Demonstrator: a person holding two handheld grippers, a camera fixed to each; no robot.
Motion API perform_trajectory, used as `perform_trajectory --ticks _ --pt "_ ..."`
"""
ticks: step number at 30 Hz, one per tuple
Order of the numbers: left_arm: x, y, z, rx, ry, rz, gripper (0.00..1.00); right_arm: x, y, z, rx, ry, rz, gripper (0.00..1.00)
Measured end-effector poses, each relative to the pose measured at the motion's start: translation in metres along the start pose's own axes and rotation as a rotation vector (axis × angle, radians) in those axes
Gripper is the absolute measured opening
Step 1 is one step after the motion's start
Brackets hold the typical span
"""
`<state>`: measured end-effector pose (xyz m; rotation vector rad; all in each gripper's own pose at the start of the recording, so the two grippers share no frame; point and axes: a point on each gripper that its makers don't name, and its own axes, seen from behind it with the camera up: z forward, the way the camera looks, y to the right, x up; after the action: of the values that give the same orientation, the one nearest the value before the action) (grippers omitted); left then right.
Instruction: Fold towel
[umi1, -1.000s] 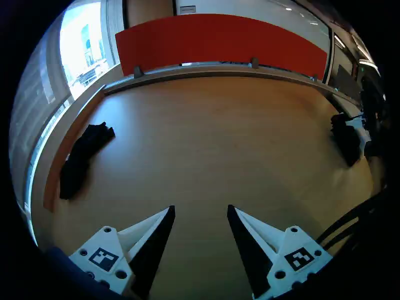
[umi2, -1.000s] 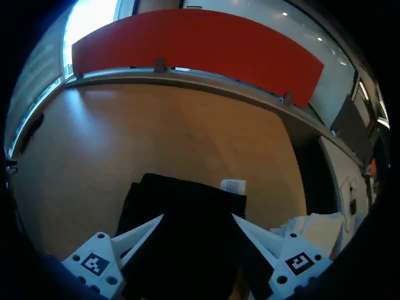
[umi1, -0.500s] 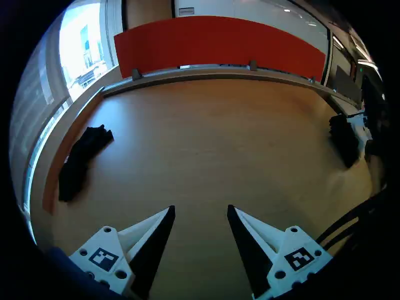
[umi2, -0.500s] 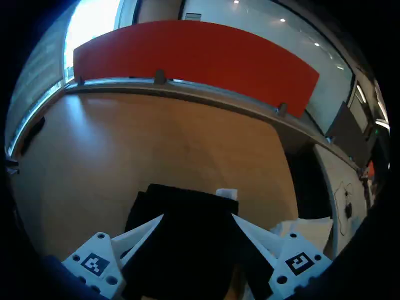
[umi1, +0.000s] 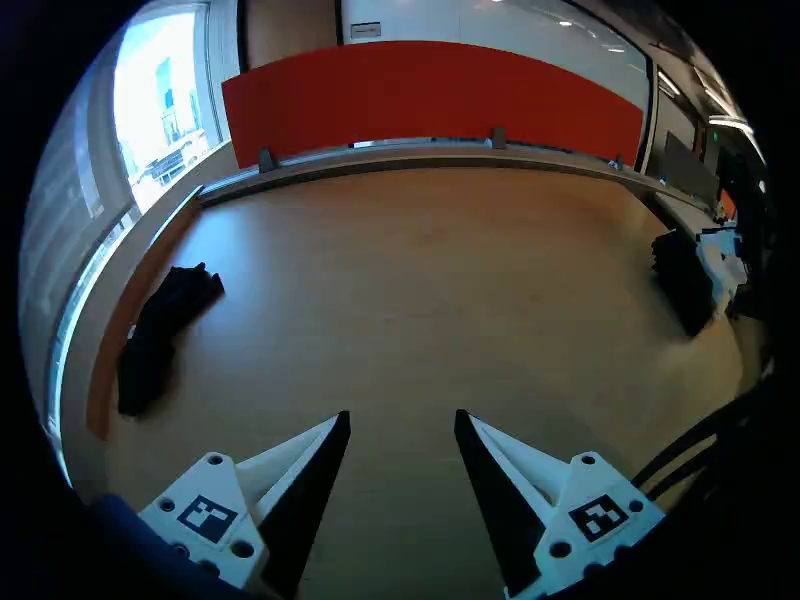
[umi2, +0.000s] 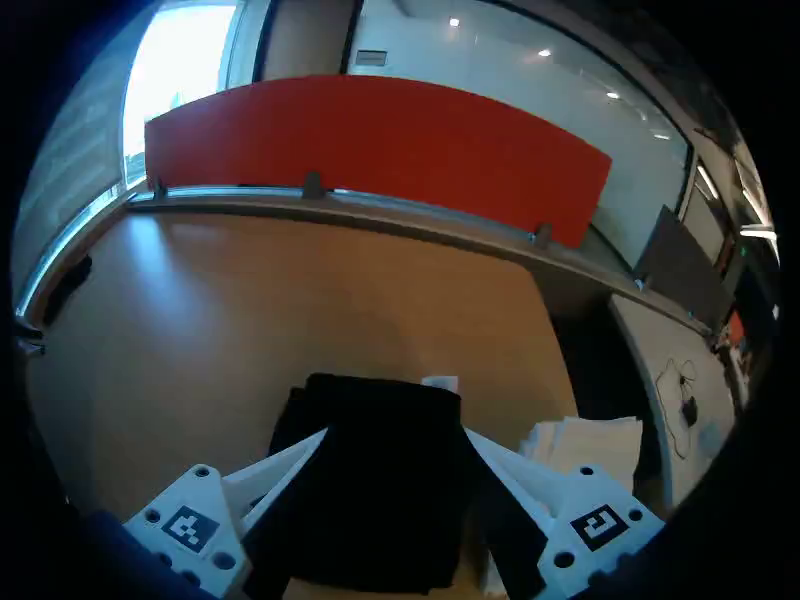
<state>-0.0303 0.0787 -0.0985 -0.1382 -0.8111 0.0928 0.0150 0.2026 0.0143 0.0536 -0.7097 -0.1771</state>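
Observation:
A folded black towel (umi2: 385, 480) with a small white label (umi2: 440, 383) lies on the wooden table (umi2: 250, 320), right under my right gripper (umi2: 395, 435). Its white fingers (umi2: 285, 465) stand wide apart on either side of the towel, and the dark pads blend into the cloth. A crumpled black towel (umi1: 160, 330) lies near the table's left edge, far ahead and left of my left gripper (umi1: 398, 420). That gripper is open over bare wood with nothing between its fingers. The folded black towel (umi1: 685, 285) also shows at the far right.
Folded white cloths (umi2: 590, 445) sit just right of the black towel. A red divider (umi1: 430, 95) and a raised rail (umi1: 420, 155) close off the table's far side. A window (umi1: 160, 100) runs along the left. A second desk (umi2: 670, 390) stands to the right.
The right gripper's camera has pulled up and back, so the folded black towel looks smaller and lower in view. The left gripper has barely shifted and stays open.

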Motion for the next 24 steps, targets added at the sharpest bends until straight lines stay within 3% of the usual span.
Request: perform_trajectory --ticks 14,24 --pt "0.012 0.002 -0.01 -0.011 0.036 0.017 0.77 0.016 -0.006 -0.051 -0.071 0.185 0.101 0.85" --pt "0.021 -0.002 -0.014 -0.013 0.068 0.012 0.77 0.012 -0.002 -0.071 -0.129 0.246 0.167 0.85"
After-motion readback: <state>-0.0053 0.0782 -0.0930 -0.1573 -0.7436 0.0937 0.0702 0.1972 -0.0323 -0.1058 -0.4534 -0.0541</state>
